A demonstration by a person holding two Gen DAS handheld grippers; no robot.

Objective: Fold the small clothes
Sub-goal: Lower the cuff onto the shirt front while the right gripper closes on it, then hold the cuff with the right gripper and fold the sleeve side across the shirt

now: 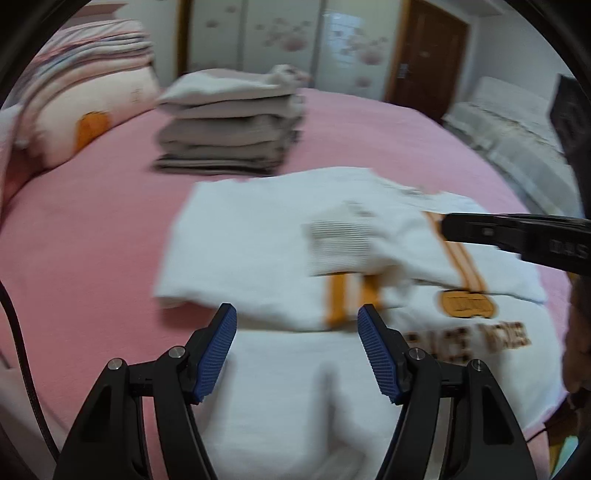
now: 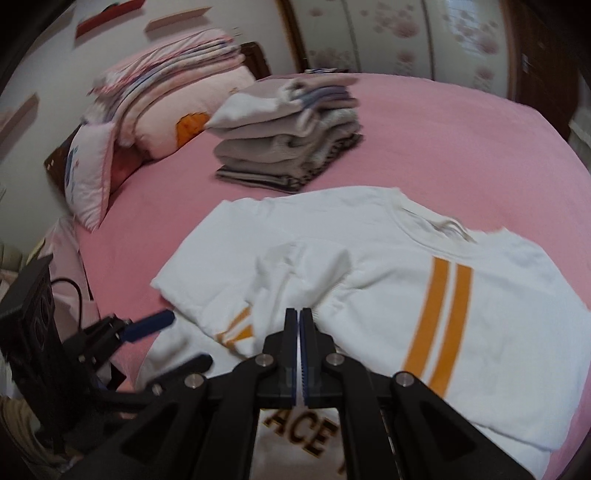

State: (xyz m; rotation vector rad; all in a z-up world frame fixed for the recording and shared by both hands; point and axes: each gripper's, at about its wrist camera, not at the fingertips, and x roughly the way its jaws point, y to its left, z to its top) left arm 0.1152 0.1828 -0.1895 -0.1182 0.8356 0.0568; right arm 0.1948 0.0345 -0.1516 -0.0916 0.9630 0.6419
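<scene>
White cotton sweatshirt with orange double stripes and brown lettering (image 2: 424,280) lies spread on the pink bedsheet (image 2: 424,140), near edge of the bed. One sleeve with ribbed cuff (image 1: 340,243) is already folded in across the chest; body is otherwise flat, hem end toward the person. Fabric looks soft, light, limp and a bit thick: it will drape and sag when lifted, not slip much on the sheet. Best hold, I judge: pinch a doubled edge at the hem corners or the shoulder seam, not the flat middle.

Left gripper (image 1: 297,314) hovers over the lower body of the shirt, blue pads wide apart, nothing between them. Right gripper (image 2: 300,314) has its fingers almost together, only a thin slit; no cloth visibly caught there, tips just above the folded sleeve area.

Behind the shirt, a stack of folded grey and beige clothes (image 2: 291,136) sits well apart. Further left, pink pillows and a striped folded quilt (image 2: 166,96) at the headboard. Floral wardrobe doors (image 1: 295,33) behind the bed.
</scene>
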